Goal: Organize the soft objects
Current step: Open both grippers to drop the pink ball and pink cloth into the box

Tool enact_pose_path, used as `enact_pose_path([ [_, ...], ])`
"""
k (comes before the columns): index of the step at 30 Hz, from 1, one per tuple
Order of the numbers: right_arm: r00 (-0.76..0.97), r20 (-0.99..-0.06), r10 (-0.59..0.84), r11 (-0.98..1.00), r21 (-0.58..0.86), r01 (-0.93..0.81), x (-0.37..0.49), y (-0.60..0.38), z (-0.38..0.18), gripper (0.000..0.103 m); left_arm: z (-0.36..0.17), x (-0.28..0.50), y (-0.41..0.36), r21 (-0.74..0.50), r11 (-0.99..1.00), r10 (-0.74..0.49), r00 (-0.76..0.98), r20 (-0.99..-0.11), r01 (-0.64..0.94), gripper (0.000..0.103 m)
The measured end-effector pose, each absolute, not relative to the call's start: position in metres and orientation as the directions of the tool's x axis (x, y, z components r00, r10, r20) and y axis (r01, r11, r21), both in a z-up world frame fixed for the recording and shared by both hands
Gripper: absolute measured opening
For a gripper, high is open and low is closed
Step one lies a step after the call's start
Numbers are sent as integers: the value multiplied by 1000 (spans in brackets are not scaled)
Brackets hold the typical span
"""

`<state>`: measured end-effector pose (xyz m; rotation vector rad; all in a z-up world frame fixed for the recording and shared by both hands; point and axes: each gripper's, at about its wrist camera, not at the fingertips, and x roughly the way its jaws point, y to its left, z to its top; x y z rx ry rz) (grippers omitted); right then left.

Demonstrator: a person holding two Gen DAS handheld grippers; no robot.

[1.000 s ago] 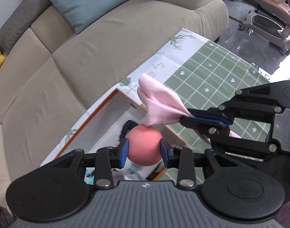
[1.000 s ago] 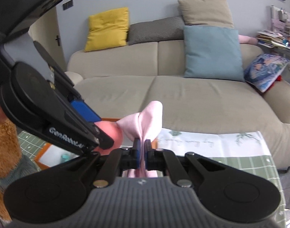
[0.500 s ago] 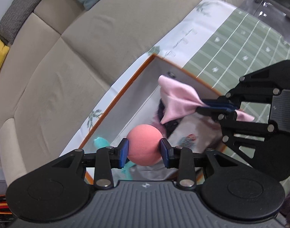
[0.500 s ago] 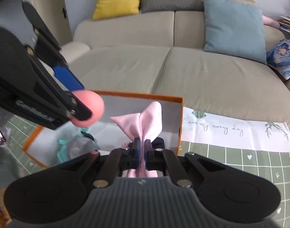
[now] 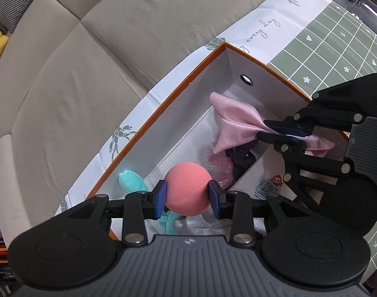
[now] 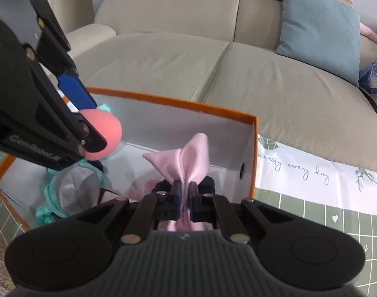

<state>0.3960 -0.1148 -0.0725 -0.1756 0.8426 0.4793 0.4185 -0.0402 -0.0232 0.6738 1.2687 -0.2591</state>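
Left gripper (image 5: 187,196): jaws about half spread, pads pressed on either side of a pink foam ball (image 5: 187,189). Ball hangs over the near-left part of the open box (image 5: 178,85), above a teal soft toy (image 5: 131,179) lying on the box floor. Nothing between ball and box floor but that toy and some white wrapping.

Middle of box: a pink fringed thing (image 5: 219,160) and a dark cloth bundle (image 5: 241,158) lie on the bottom.

Right gripper (image 6: 186,195): jaws nearly together and just starting to part, a pink cloth (image 6: 188,158) between the pads, pinched at its middle so both ends fan out like a bow. In the left wrist view the cloth sits inside the box rim, directly above the dark bundle, toward the far-right corner with the round hole.

Judgement: both things lie straight below their own jaws, inside the box walls. The cloth is the lower one and looks set to drop first; the ball needs only a release over the teal toy. Box rests on a green checked tabletop (image 6: 312,220) in front of a beige sofa (image 6: 213,69).
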Motion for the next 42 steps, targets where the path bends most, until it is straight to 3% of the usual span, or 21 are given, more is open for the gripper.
enact_pose_path([
  [3,566,-751,341,877,37,-478,397,-113,-75,10,-26,419,-41,324,780,182,301,-936,536,43],
  [6,573,-741,349,876,42,-480,394,-113,-72,27,-27,419,-40,318,784,179,295,-938,534,46],
  [12,579,-727,368,871,53,-488,387,-118,-66,33,-25,418,-40,310,790,160,310,-937,530,56],
  [17,576,-729,370,867,49,-495,384,-117,-64,34,-23,417,-36,313,798,164,315,-935,515,57],
  [22,573,-732,369,864,43,-501,380,-117,-63,40,-18,418,-34,300,812,144,327,-934,500,66],
  [33,578,-729,366,863,34,-503,370,-118,-49,45,4,407,-37,286,815,99,365,-926,504,66],
  [42,647,-674,358,876,2,-482,340,-127,-1,46,60,370,-42,280,816,22,457,-889,506,66],
])
